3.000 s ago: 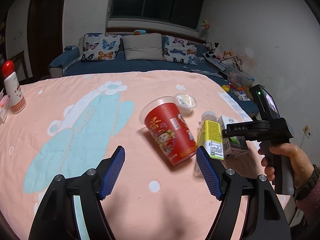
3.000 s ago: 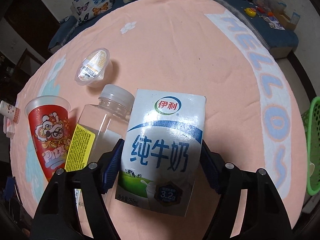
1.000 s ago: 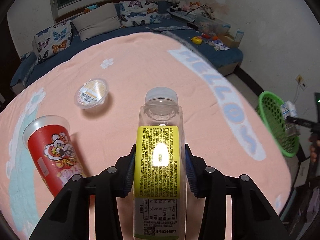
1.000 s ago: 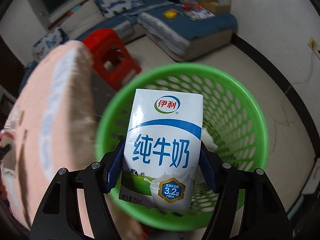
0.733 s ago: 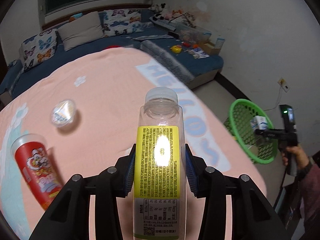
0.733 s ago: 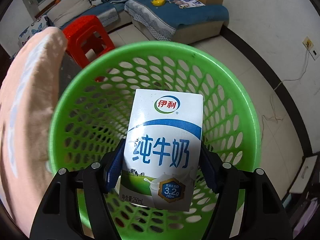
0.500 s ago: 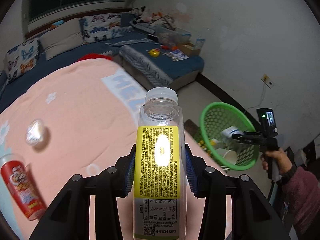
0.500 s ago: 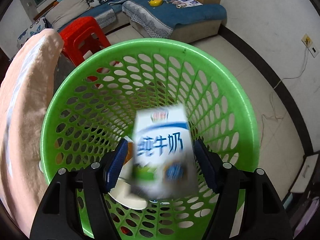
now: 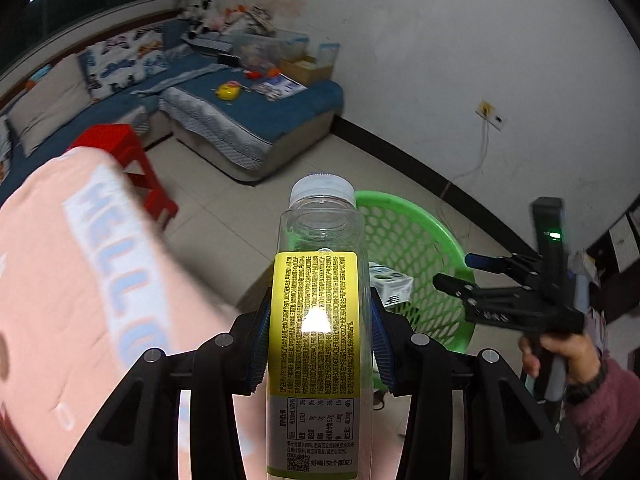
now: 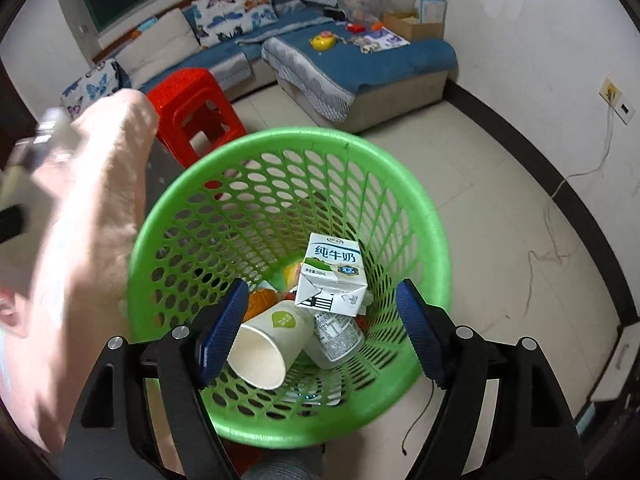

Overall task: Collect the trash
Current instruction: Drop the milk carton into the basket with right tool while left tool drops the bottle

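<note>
Two grippers, two jobs: one is done dropping its piece, the other is bringing the next one over.
Milk carton [image 10: 334, 276]: lying inside the green basket [image 10: 172, 216], propped on a paper cup [image 10: 266, 344] and some other wrappers, touching neither pad. Looks like its trip is finished.
Right gripper [image 10: 320, 332]: hanging right over the basket mouth, pointing down into it, which makes sense if you just want stuff to fall straight in. Jaws are spreading wider at this moment and there's nothing between them, only a view of the trash below.
Left gripper [image 9: 318, 344]: blue pads squeezed against both sides of a clear plastic bottle [image 9: 320, 320] with a yellow label, gripping mid-body so the capped end sticks out forward. Jaws are roughly half spread, because the bottle fills the gap.
Where the bottle is: in the air just off the edge of the pink blanket [image 9: 80, 280], with the basket ahead on the floor tiles, not over it yet.
Why the basket sits there: on the floor right beside the blanket edge, so a short swing gets anything in.
Crowding: my guess is the right one should back off first so the bottle has room.
</note>
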Demonstrator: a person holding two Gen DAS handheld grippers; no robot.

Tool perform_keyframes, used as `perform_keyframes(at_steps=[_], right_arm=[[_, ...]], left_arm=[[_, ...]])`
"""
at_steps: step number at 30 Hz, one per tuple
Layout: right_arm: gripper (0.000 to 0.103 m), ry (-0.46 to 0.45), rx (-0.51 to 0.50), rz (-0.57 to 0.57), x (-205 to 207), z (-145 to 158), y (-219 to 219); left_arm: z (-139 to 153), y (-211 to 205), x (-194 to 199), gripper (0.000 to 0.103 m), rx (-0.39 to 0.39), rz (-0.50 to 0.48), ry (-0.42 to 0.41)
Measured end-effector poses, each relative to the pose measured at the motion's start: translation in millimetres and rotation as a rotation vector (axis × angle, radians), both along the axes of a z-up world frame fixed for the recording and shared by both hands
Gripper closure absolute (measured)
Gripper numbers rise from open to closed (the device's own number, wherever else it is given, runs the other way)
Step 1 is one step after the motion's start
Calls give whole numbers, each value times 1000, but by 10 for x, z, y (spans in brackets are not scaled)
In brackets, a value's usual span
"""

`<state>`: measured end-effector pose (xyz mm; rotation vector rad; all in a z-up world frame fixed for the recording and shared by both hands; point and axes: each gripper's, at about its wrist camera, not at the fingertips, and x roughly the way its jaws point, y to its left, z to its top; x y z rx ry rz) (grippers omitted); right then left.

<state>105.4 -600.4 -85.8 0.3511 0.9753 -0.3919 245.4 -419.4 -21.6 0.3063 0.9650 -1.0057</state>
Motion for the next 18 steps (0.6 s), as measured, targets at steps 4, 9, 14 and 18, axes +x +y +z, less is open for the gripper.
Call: perform_keyframes(at_steps=[4, 9, 14, 18], right_arm=[[27, -39, 11, -4, -136, 76, -34], [27, -71, 0, -16, -302, 143, -63], [26, -93, 11, -23, -403, 122, -116], [26, -83, 21, -30, -427, 26, -152]], left_arm=[[-170, -393, -40, 60, 36, -36, 8], [-419, -854, -56, 60, 98, -63, 5], [-655, -1117, -75, 60, 163, -77, -16], [-831, -1261, -46, 60, 200, -70, -7]])
